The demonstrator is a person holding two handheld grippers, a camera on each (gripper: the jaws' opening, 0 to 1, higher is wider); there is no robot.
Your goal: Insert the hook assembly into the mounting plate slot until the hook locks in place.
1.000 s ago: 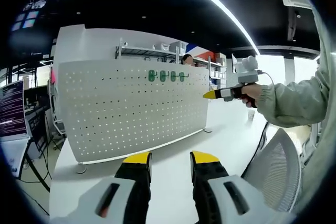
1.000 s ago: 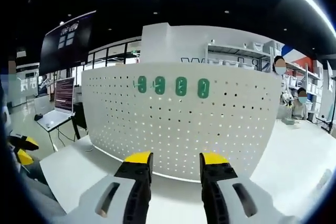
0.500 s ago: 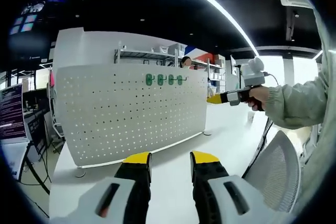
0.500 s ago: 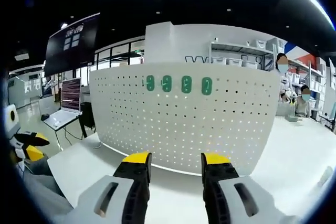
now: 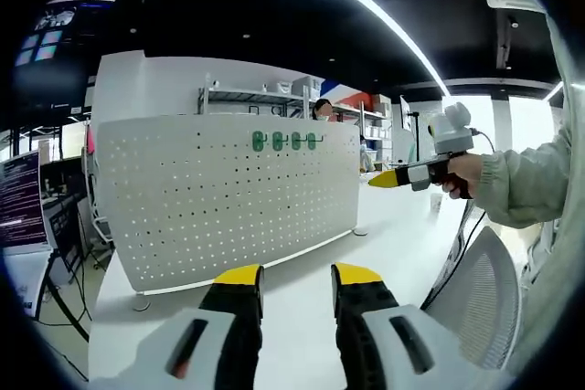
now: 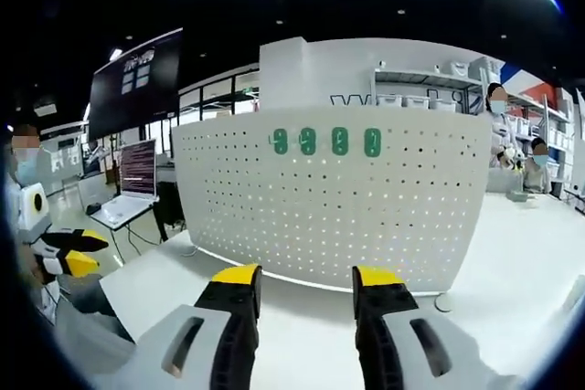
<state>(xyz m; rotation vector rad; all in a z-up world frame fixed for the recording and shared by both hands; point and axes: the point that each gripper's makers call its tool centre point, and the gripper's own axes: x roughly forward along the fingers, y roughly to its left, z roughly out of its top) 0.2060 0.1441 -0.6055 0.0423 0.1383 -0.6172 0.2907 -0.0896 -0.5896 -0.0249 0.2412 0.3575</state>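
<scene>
A white pegboard [image 5: 228, 198] stands upright on the white desk [image 5: 302, 289], filling the middle of both views. I take it for the mounting plate, set on edge so its holes face the person. Four green hooks [image 6: 325, 142] sit in a row near its top edge, just right of centre in the right gripper view; the same four show small at upper centre in the left gripper view [image 5: 285, 142]. Whether they are fully locked in cannot be told at this size.

The left claw [image 5: 291, 282] rises from the bottom of its view with jaws apart and nothing between them. The right claw [image 6: 303, 282] is likewise spread and empty, aimed at the board's lower half. In the left gripper view the right claw also appears at the right edge [image 5: 386, 179], held out by a hand in a pale sleeve; its jaw state there cannot be told.

Both claws stand well back from the board, likely so everything stays in view. With no hook held, I judge the work either complete or not begun.
</scene>
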